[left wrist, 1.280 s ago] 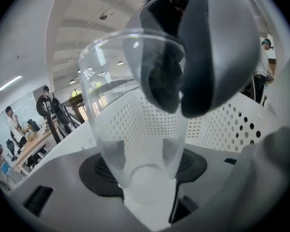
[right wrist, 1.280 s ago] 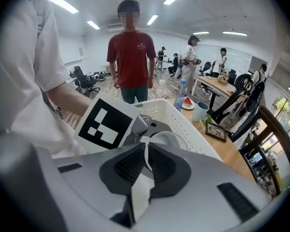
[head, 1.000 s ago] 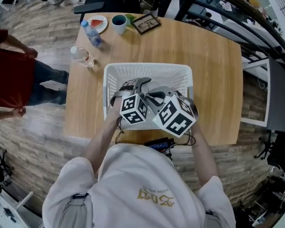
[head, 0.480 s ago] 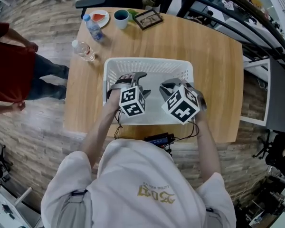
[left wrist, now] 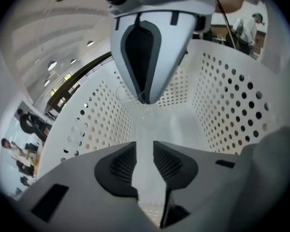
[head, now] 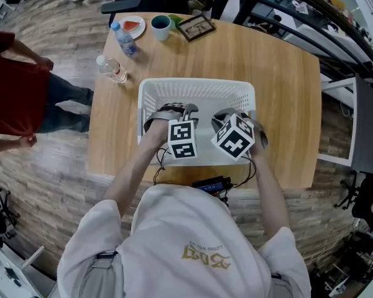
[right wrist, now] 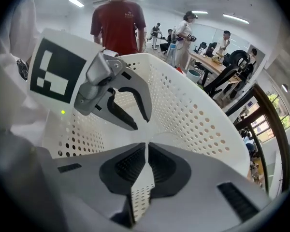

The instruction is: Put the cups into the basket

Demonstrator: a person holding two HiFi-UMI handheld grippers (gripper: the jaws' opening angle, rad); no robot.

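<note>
A white perforated basket [head: 196, 83] stands in the middle of the wooden table [head: 280, 92]. Both grippers reach down into it side by side. My left gripper [head: 177, 112] [left wrist: 145, 144] has just been closing; a narrow gap still shows between its pads, and I can make out nothing in it but the basket's white floor. My right gripper [head: 225, 117] [right wrist: 147, 146] is shut, pads meeting, with only perforated wall [right wrist: 193, 115] showing behind them. A teal cup [head: 160, 27] stands at the table's far edge. I see no cup inside the basket.
Near the far left corner are two water bottles [head: 121, 40] [head: 112, 70], a plate [head: 132, 25] and a framed tray [head: 196, 27]. A black device [head: 211, 184] lies at the near edge. A person in red [head: 15, 92] stands left of the table.
Both grippers have moved apart and sunk from the basket's near rim into it. The left gripper has rolled, so its marker cube faces differently.
</note>
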